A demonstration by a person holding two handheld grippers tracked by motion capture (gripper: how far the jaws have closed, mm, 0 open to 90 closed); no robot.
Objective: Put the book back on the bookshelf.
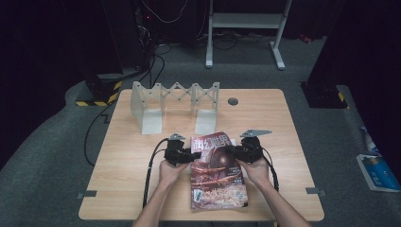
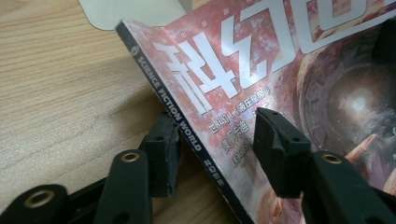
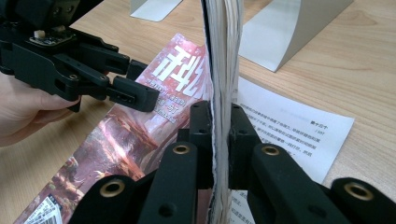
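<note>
Working at a wooden table (image 1: 142, 189): a grey folding rack (image 1: 174, 105) stands at the far side, likely where the magazine (image 1: 216, 175) is headed. Magazine lies near the front edge, cover up, just in front of the rack. Right gripper (image 3: 219, 135) pinches the page block at the open edge, lifting it, probably so the other side can be gripped. Left gripper (image 2: 215, 144) straddles the spine, one jaw under, one over the cover; not visibly clamped yet. A printed sheet (image 3: 289, 130) lies under the magazine.
</note>
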